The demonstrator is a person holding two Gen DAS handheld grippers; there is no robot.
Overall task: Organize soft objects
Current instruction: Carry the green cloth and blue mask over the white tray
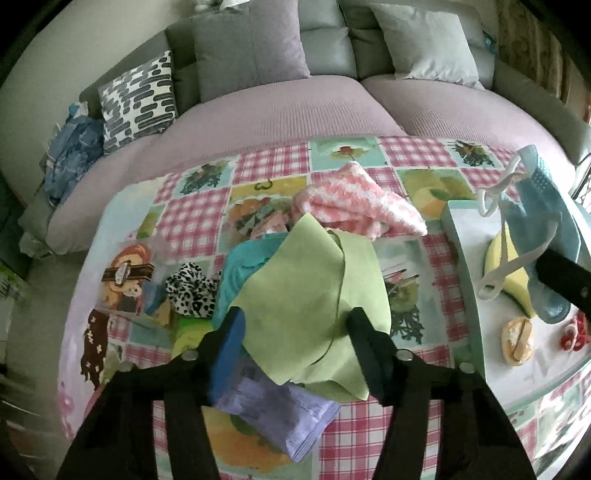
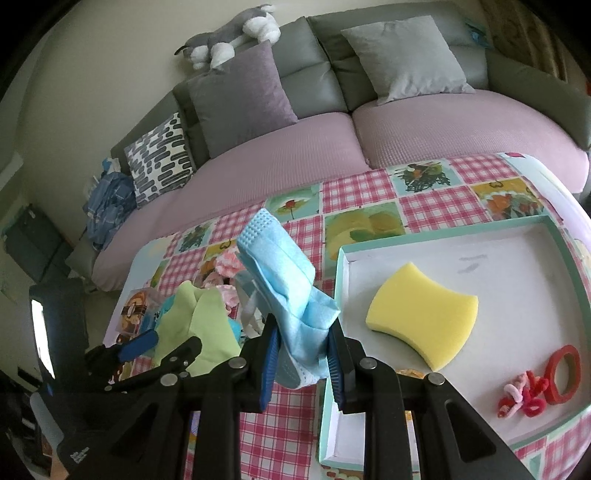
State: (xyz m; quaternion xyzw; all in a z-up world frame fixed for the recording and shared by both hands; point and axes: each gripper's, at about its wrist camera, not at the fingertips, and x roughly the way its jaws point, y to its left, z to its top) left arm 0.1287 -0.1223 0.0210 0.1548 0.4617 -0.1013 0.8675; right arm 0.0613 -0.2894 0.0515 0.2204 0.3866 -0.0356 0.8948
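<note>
My right gripper (image 2: 301, 354) is shut on a light blue face mask (image 2: 284, 273) and holds it up just left of the white tray's rim (image 2: 341, 273); the mask also shows in the left wrist view (image 1: 543, 206). The tray holds a yellow sponge (image 2: 421, 317), red hair ties (image 2: 528, 398) and a red ring (image 2: 561, 373). My left gripper (image 1: 295, 339) is open around a light green cloth (image 1: 310, 288) on a pile with a teal cloth (image 1: 240, 269), a pink-and-white fuzzy cloth (image 1: 354, 199) and a leopard scrunchie (image 1: 192, 291).
A purple packet (image 1: 273, 410) lies under my left gripper. The table has a checked picture cloth (image 1: 369, 435). A sofa (image 2: 295, 147) with cushions stands behind, a plush toy (image 2: 232, 33) on its back and blue clothes (image 2: 107, 206) at its left end.
</note>
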